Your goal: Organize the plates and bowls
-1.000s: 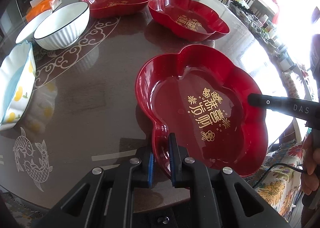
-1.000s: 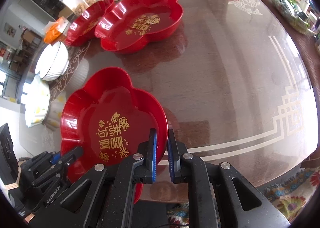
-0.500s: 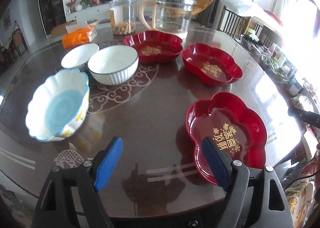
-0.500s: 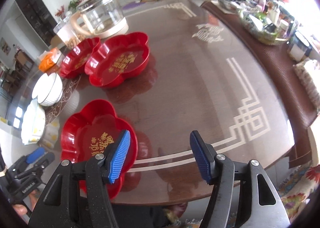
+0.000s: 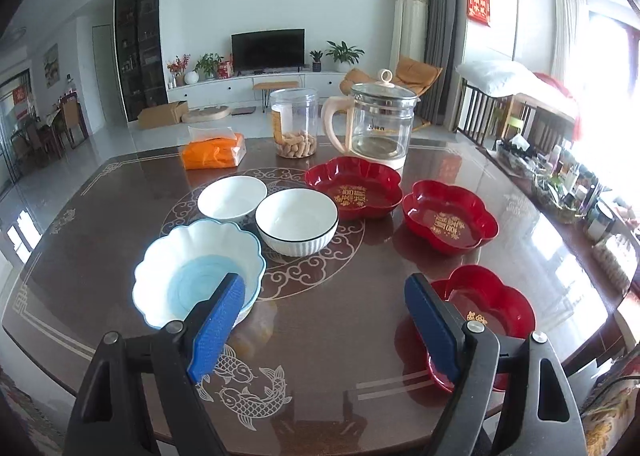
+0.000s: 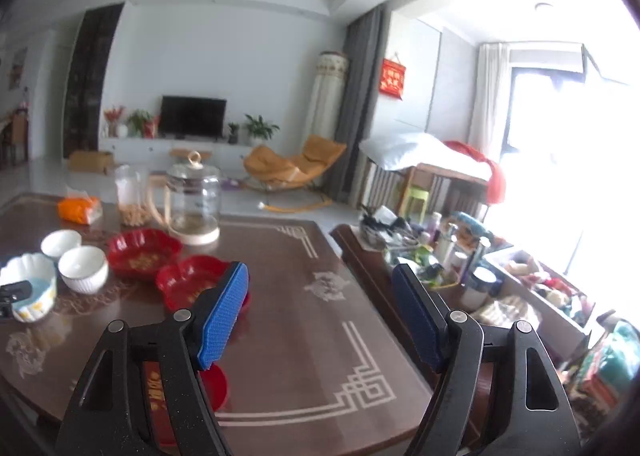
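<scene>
Both tools are held above the desk [image 5: 340, 320] with nothing gripped: the left tool [image 5: 325, 324] is spread wide, and the right tool [image 6: 320, 314] has just been opened wider, only air between its blue pads. Three red plates are set on the desk: the nearest plate [image 5: 492, 312] by the front edge, the middle plate [image 5: 450, 221] and the far plate [image 5: 354, 187] beyond it. To their left are grouped a scalloped blue bowl [image 5: 200, 272], a ribbed white bowl [image 5: 297, 221] and a small white bowl [image 5: 232, 199].
</scene>
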Demonstrator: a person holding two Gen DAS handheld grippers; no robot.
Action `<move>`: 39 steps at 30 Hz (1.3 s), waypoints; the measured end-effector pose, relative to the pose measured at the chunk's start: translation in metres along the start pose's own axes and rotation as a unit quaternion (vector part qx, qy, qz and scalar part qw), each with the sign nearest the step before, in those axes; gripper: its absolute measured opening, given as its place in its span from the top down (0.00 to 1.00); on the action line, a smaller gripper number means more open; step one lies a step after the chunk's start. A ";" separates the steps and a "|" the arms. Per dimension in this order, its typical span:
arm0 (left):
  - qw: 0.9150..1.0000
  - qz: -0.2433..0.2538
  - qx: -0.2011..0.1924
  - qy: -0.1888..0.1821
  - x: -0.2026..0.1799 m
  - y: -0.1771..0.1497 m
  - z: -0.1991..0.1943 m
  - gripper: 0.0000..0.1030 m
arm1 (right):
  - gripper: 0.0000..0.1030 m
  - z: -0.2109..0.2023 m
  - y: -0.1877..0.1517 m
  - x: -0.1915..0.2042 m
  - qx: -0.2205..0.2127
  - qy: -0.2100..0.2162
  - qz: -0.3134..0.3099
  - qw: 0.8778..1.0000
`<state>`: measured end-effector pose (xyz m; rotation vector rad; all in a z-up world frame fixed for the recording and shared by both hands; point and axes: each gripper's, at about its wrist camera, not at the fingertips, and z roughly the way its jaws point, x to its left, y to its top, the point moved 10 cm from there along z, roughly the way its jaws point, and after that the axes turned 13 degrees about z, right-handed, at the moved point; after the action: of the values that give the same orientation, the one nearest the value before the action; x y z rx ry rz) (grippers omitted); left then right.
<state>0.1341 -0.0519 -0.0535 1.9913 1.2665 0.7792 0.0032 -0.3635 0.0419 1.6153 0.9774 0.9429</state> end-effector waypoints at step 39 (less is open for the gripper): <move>0.998 -0.005 0.055 -0.008 -0.022 -0.023 0.004 0.15 | 0.22 0.036 -0.086 0.044 0.220 0.054 0.017 0.974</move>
<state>0.1168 -0.0657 -0.0768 2.0718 1.3356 0.6999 0.0397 -0.3197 -0.0436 1.9663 1.3061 0.8834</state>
